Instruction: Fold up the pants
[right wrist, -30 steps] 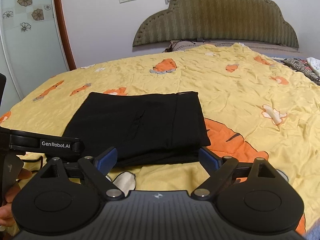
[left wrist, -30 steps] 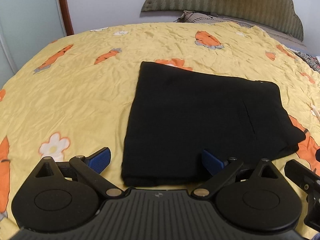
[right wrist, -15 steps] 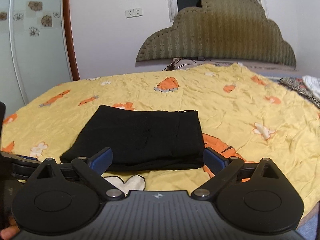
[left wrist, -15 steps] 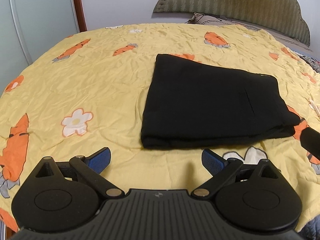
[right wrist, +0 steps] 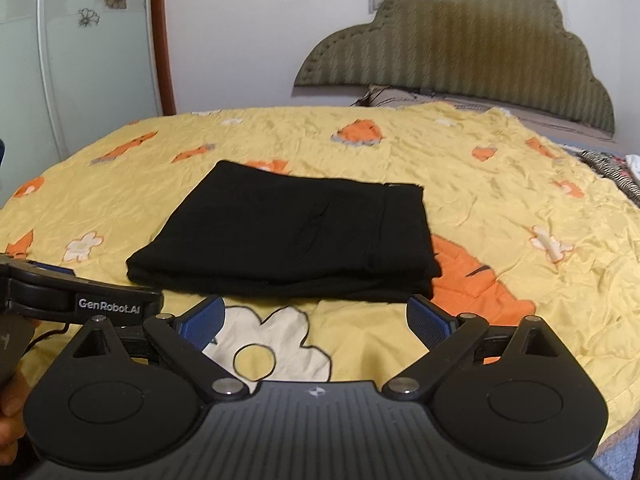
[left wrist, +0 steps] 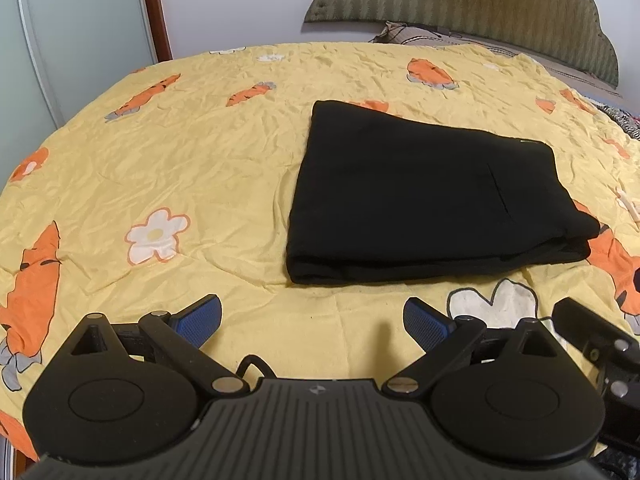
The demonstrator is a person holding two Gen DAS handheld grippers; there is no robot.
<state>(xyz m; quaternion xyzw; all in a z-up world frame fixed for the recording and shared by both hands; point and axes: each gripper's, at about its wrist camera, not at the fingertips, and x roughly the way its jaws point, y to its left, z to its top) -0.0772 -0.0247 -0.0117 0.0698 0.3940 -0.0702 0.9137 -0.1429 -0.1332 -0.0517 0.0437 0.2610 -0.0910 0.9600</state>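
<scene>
The black pants [left wrist: 424,196] lie folded into a flat rectangle on the yellow bedspread [left wrist: 200,168]. They also show in the right wrist view [right wrist: 292,240]. My left gripper [left wrist: 312,320] is open and empty, hanging above the bedspread just short of the pants' near edge. My right gripper [right wrist: 314,318] is open and empty, also just short of the near edge. The left gripper's body [right wrist: 80,300] shows at the left of the right wrist view, and part of the right gripper [left wrist: 592,340] shows at the right of the left wrist view.
The bedspread [right wrist: 520,208] carries carrot and flower prints and covers the whole bed. A padded headboard [right wrist: 460,48] and pillows [right wrist: 400,98] stand at the far end. A glass wardrobe door [left wrist: 60,40] is on the left. Striped fabric [right wrist: 608,172] lies at the right edge.
Both grippers have drawn back from the pants toward the near edge of the bed and risen. The pants lie as they did, folded and still.
</scene>
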